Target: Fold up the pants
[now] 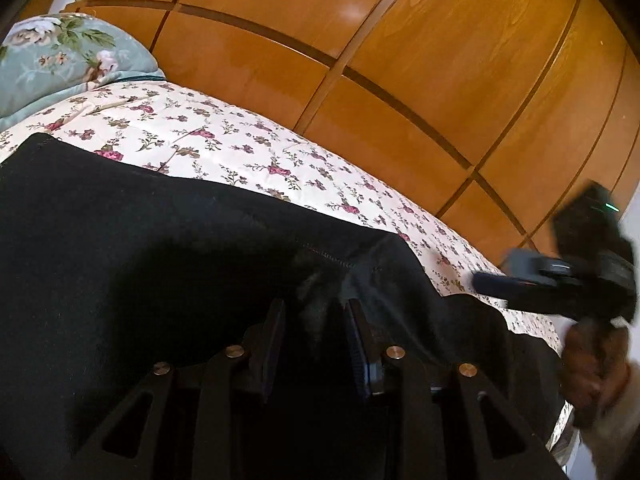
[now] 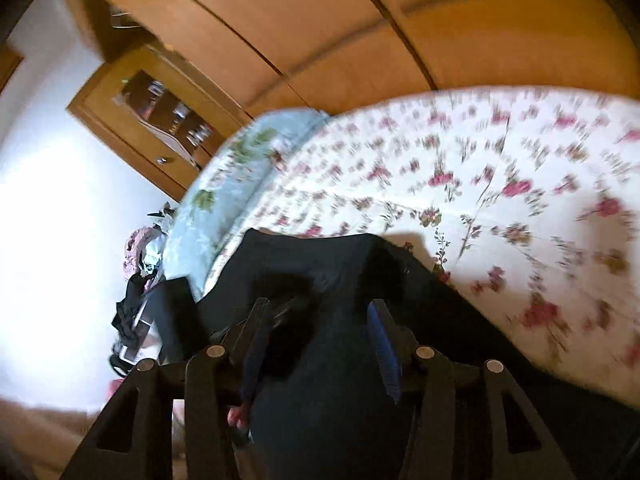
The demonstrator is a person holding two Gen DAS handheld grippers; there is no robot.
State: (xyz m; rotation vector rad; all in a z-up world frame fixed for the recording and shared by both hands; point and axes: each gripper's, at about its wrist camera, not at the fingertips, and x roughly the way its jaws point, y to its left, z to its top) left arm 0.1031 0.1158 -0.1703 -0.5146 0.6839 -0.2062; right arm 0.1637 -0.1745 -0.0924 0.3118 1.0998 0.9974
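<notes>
Black pants [image 1: 168, 248] lie lengthwise on the bedspread [image 1: 224, 140]; our left gripper [image 1: 316, 320] nearest, both parted, right gripper [image 2: 320, 320] gripping nothing.

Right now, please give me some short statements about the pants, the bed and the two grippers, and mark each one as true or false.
1. The pants are black. True.
2. The pants lie on a bare wooden floor. False: they lie on a bed cover printed with small pink flowers.
3. Behind the bed stand wooden wardrobe doors. True.
4. The pillow at the head of the bed is plain red. False: it is light blue-green with a flower pattern.
5. In the left wrist view the right gripper shows at the right edge. True.
6. The left gripper hangs over the wardrobe. False: it is over the black fabric.
</notes>
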